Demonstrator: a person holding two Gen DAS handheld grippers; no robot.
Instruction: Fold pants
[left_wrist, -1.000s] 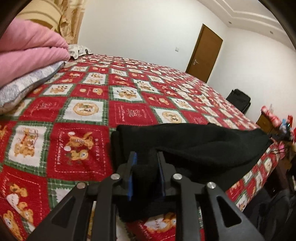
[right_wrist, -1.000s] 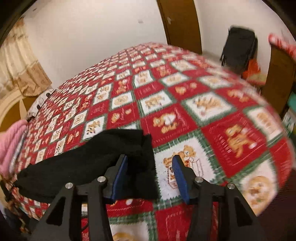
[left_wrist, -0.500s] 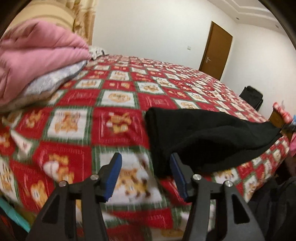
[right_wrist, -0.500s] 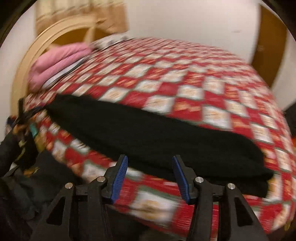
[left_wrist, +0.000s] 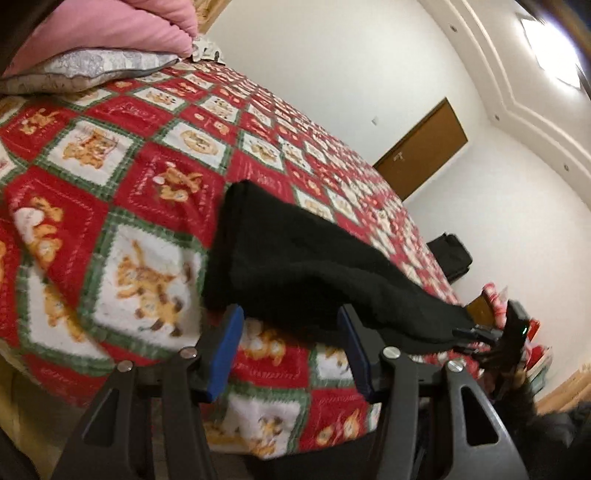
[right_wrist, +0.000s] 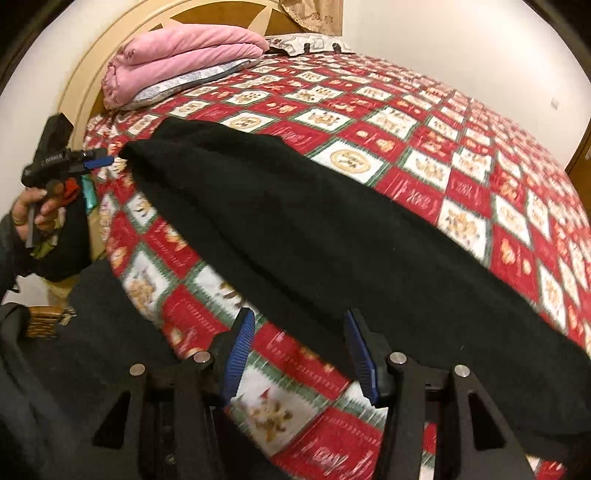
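Observation:
The black pants (right_wrist: 332, 236) lie as one long folded strip along the near edge of the bed's red patchwork quilt (right_wrist: 458, 155). My right gripper (right_wrist: 299, 332) is open at the strip's near edge, about midway along it, with quilt showing between its blue pads (right_wrist: 240, 350). In the left wrist view the pants (left_wrist: 295, 266) start just beyond my left gripper (left_wrist: 291, 332), which is open with nothing pressed between its fingers. Each gripper shows in the other's view: the left gripper (right_wrist: 98, 161) in a hand by the headboard end, the right gripper (left_wrist: 463, 333) at the strip's far end.
A folded pink blanket (right_wrist: 184, 55) rests on a grey pillow (right_wrist: 177, 85) by the headboard (right_wrist: 85, 74). A brown door (left_wrist: 421, 155) and a black bag (left_wrist: 448, 254) stand beyond the bed. The quilt drops over the bed edge (left_wrist: 258, 417) right below my fingers.
My left gripper let go of the pants' end, opened and drew back a little while rolling. My right gripper swept along the bed edge from the far end to the middle, staying open.

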